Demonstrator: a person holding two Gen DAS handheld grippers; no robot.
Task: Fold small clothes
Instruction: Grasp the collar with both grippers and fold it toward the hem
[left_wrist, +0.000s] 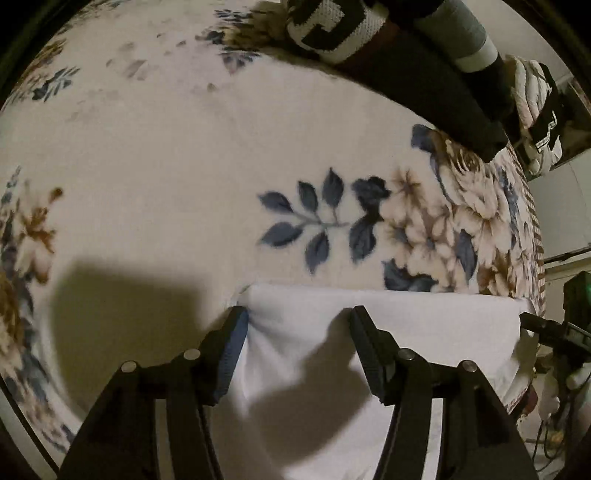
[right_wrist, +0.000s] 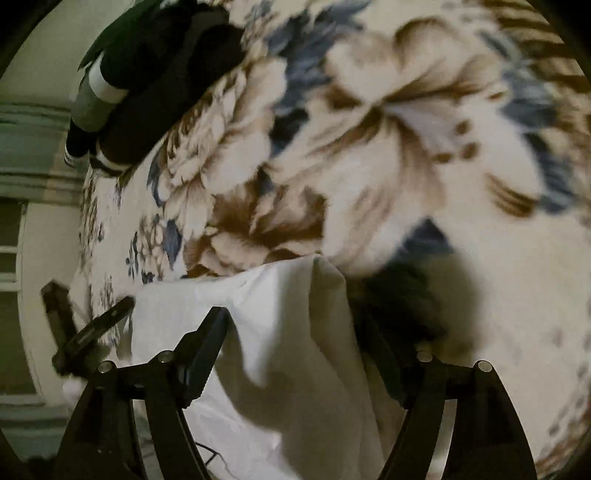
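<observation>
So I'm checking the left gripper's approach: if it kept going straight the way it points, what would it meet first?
Most likely the white cloth: the left gripper is open with its fingertips at the cloth's folded top edge, and the floral blanket lies just beyond. Depth is hard to judge.

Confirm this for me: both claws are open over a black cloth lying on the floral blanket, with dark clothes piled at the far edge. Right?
Not quite: the cloth is white, not black, as both wrist views show. The rest holds: the left claw and right claw stand open over it on the floral blanket, with dark clothes piled at the far edge.
</observation>
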